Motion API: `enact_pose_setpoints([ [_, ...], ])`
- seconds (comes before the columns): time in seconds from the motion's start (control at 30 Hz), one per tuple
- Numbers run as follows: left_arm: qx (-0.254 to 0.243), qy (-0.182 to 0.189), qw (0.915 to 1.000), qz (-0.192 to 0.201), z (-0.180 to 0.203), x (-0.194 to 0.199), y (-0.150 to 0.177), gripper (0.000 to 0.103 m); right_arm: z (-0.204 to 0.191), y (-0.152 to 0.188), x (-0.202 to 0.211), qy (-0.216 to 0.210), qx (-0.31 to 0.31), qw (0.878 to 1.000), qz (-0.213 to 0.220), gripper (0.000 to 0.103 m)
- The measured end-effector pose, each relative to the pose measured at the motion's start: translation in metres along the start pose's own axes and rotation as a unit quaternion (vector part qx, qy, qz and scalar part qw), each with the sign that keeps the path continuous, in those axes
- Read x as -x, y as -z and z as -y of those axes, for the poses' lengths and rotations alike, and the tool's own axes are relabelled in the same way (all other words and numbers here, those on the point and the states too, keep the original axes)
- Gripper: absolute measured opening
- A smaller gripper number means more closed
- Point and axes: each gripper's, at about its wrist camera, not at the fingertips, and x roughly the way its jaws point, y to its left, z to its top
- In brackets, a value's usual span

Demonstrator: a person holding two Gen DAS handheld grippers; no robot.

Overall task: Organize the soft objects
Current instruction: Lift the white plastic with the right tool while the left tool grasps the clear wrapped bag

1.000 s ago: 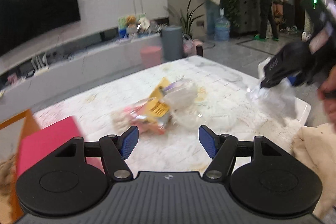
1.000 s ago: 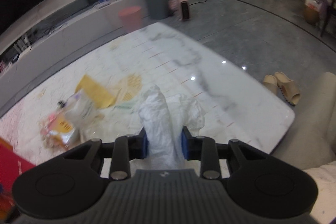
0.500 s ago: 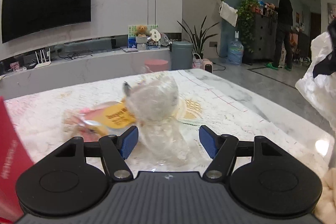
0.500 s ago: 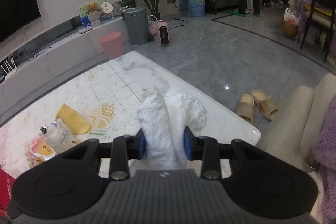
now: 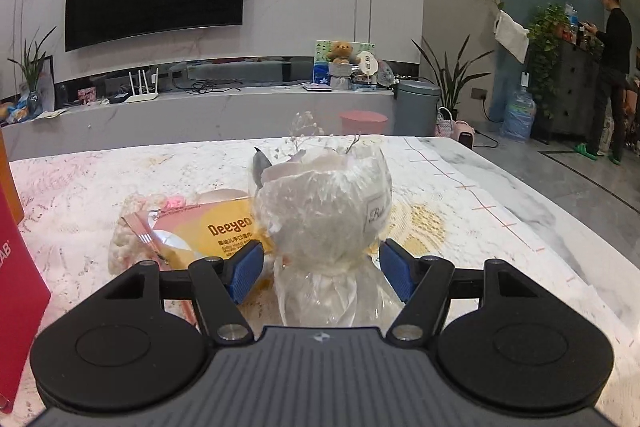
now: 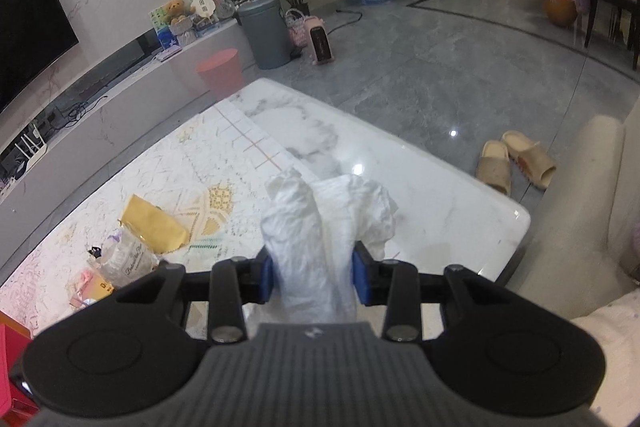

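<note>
On the marble table (image 5: pixel 480 187) stands a clear-wrapped bundle of dried flowers (image 5: pixel 320 211). Its tied neck sits between the fingers of my left gripper (image 5: pixel 320 275), which is open, with gaps on both sides. Behind it lie a yellow "Deeyeo" packet (image 5: pixel 224 231) and a fluffy cream item (image 5: pixel 124 239). My right gripper (image 6: pixel 314 279) is shut on a crumpled white plastic bag (image 6: pixel 320 223), held above the table's right end (image 6: pixel 400 155). From there the bundle (image 6: pixel 124 259) and a yellow envelope (image 6: pixel 154 227) show at the left.
A red box (image 5: pixel 16 291) stands at the table's left edge. Beige slippers (image 6: pixel 516 163) lie on the floor beyond the table corner, and a cream sofa (image 6: pixel 580 227) is at the right. A person (image 5: pixel 612 79) stands far off by a cabinet.
My left gripper has come down and in toward the wrapped bundle, which now sits between its fingers. The right gripper keeps the white bag, its jaws slightly wider than a second ago.
</note>
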Motion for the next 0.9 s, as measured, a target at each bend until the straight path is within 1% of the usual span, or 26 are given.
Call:
enact_pose_setpoints([
  [0.03, 0.003, -0.001, 1.0000, 0.001, -0.001, 0.000, 0.000, 0.078, 0.000, 0.000, -0.003, 0.000, 0.000, 1.000, -0.003, 0.038],
  [0.07, 0.008, -0.002, 1.0000, 0.002, -0.001, 0.000, 0.000, 0.074, 0.000, 0.001, -0.004, 0.000, 0.002, 1.000, -0.005, 0.038],
  [0.1, 0.014, -0.002, 0.9999, 0.005, -0.002, 0.001, -0.001, 0.065, 0.000, 0.001, -0.005, -0.001, 0.004, 1.000, -0.006, 0.038],
  [0.13, 0.020, -0.003, 0.9998, 0.007, -0.003, 0.001, -0.001, 0.061, -0.001, 0.001, -0.006, -0.002, 0.005, 1.000, -0.006, 0.038],
  [0.2, 0.027, -0.010, 0.9995, 0.010, -0.005, 0.002, -0.001, 0.057, -0.001, 0.001, -0.007, -0.005, 0.007, 1.000, -0.007, 0.038],
  [0.27, 0.023, -0.007, 0.9996, 0.012, -0.005, 0.006, 0.000, 0.056, 0.000, 0.001, -0.007, -0.008, 0.007, 1.000, -0.008, 0.038],
  [0.33, 0.017, -0.002, 0.9995, 0.026, -0.006, 0.013, 0.002, 0.054, 0.001, 0.001, -0.007, -0.008, 0.008, 1.000, -0.008, 0.038],
  [0.43, -0.007, 0.011, 0.9986, 0.052, -0.006, 0.027, 0.003, 0.054, 0.002, 0.001, -0.008, -0.010, 0.011, 1.000, -0.007, 0.038],
  [0.5, -0.024, 0.018, 0.9970, 0.072, -0.004, 0.039, 0.000, 0.054, 0.003, 0.000, -0.008, -0.012, 0.011, 1.000, -0.007, 0.038],
  [0.6, -0.038, 0.032, 0.9946, 0.091, -0.004, 0.057, -0.004, 0.054, 0.003, 0.001, -0.008, -0.016, 0.011, 1.000, -0.007, 0.038],
  [0.67, -0.042, 0.042, 0.9935, 0.097, -0.006, 0.066, -0.010, 0.054, 0.003, 0.000, -0.007, -0.017, 0.010, 1.000, -0.005, 0.038],
  [0.77, -0.045, 0.078, 0.9908, 0.101, -0.010, 0.078, -0.022, 0.054, 0.003, 0.002, -0.004, -0.018, 0.011, 1.000, -0.001, 0.038],
  [0.9, -0.061, 0.089, 0.9876, 0.114, -0.011, 0.094, -0.039, 0.053, 0.000, 0.005, 0.005, -0.026, 0.024, 0.999, 0.008, 0.038],
])
